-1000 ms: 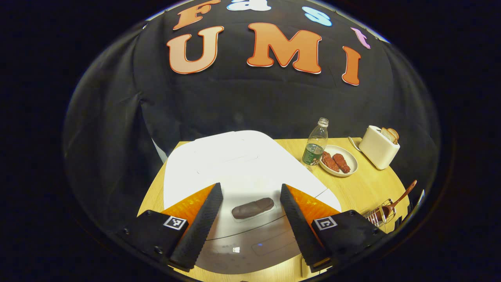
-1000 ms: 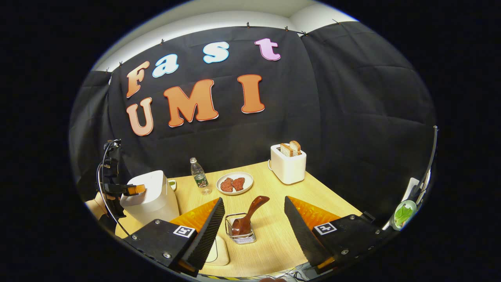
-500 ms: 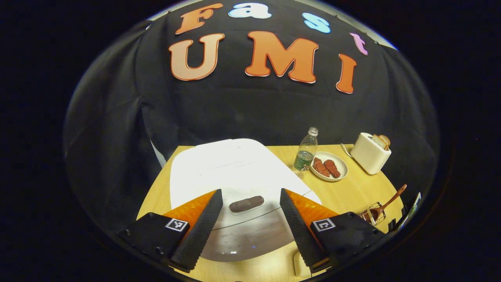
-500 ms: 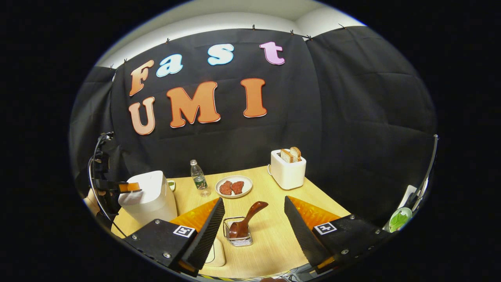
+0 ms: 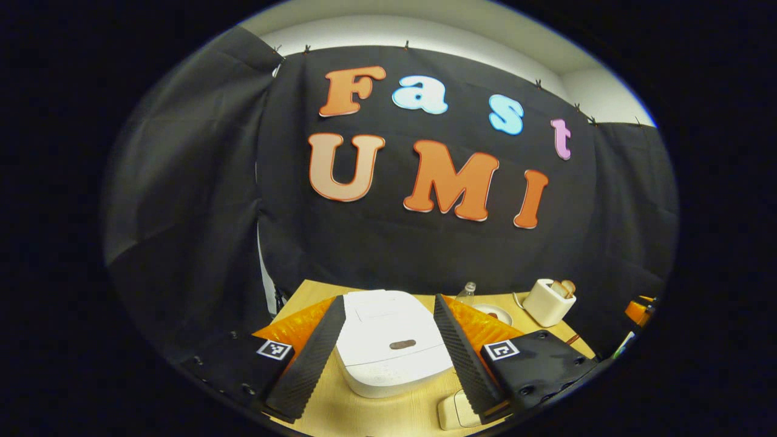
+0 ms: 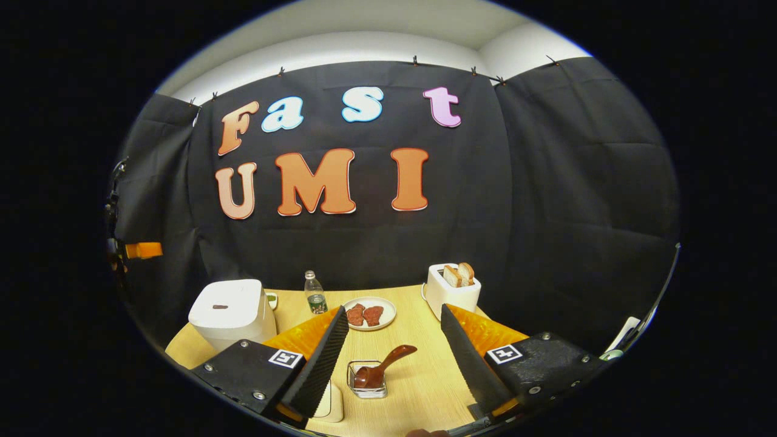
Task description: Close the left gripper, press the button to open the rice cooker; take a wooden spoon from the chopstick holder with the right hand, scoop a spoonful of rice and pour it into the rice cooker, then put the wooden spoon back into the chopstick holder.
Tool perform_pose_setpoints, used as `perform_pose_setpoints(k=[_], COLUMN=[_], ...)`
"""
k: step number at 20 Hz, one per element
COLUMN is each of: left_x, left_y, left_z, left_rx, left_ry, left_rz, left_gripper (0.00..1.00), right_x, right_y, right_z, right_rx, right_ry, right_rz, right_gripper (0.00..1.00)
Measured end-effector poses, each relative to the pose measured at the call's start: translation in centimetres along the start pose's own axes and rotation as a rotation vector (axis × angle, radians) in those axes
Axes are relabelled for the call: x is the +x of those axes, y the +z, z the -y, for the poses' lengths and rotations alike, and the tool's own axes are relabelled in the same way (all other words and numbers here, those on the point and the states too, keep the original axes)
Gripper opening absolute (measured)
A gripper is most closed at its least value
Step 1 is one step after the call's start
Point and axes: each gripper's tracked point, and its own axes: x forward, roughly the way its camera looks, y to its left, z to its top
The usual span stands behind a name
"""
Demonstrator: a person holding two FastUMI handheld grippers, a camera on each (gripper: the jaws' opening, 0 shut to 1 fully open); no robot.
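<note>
Both tools are held back from the table, nothing gripped. The left gripper (image 5: 388,355) is spread wide, framing the rice cooker (image 5: 391,340), lid down, brown button (image 5: 402,345) on top untouched; contents cannot be told. The right gripper (image 6: 391,355) is likewise wide apart, aimed at the chopstick holder (image 6: 366,380), where the wooden spoon (image 6: 379,368) is leaned, handle up-right for an easy grab. Meat pieces are seen on a plate (image 6: 388,315), bread in the toaster (image 6: 452,290).
</note>
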Motion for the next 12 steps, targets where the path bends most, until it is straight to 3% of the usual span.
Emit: perform_pose_setpoints(k=[5,8,12], left_x=[-6.7,-8.9,-10.2], left_y=[5.5,6.7,7.4], left_z=[-3.1,-3.3,-4.2], left_rx=[0.051,0.012,0.044], left_ry=[0.074,0.07,0.098], left_rz=[0.125,0.15,0.175], left_gripper=[1.0,0.99,1.0], right_x=[-0.9,-1.4,-2.0], right_y=[2.3,3.8,5.7], right_z=[-1.1,-1.5,-1.9], right_rx=[-0.007,-0.022,-0.027], right_ry=[0.023,0.027,0.029], right_rz=[0.035,0.05,0.087], right_gripper=[0.95,0.95,0.95])
